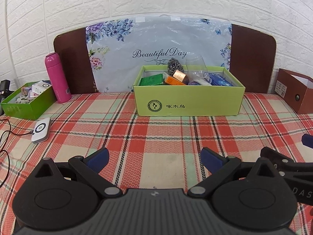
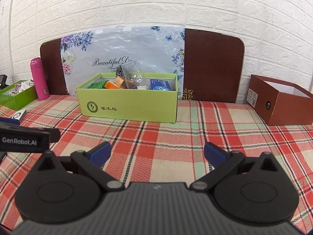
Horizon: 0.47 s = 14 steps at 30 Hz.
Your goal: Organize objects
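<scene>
While both the left gripper [image 1: 154, 157] and the right gripper [image 2: 157, 152] hover over the plaid desk [image 1: 166, 133] with jaws apart and empty, the light green box [image 1: 188, 102] sits mid-desk toward the back edge. It holds small packages, a steel scrubber [image 1: 175, 64] and a clear glass [image 1: 197, 67]. A brown box [image 2: 281, 101] stands at the right edge, a pink bottle [image 1: 57, 78] near the back left corner.

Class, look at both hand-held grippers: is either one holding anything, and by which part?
Nothing is held. The left hand-held gripper and right hand-held gripper are both open above the plaid tablecloth.
</scene>
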Motion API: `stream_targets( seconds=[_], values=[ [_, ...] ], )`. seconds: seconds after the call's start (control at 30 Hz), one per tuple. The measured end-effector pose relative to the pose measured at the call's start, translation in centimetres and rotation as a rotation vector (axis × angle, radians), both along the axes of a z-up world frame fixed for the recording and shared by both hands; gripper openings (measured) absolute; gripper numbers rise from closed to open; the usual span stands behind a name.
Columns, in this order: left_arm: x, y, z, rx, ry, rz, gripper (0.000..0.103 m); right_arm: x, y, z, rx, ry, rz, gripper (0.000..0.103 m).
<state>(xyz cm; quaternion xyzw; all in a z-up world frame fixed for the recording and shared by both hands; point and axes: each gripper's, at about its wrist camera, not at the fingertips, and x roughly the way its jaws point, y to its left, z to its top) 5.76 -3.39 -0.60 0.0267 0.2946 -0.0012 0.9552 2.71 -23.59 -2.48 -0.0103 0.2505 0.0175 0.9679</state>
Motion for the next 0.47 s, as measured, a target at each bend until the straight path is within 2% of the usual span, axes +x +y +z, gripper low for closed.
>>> stream_targets(
  seconds=[0.47],
  values=[
    [0.32, 0.17, -0.25, -0.014, 0.03, -0.002, 0.103, 0.42, 0.48, -0.55, 0.01, 0.028, 0.01, 0.103]
  ],
)
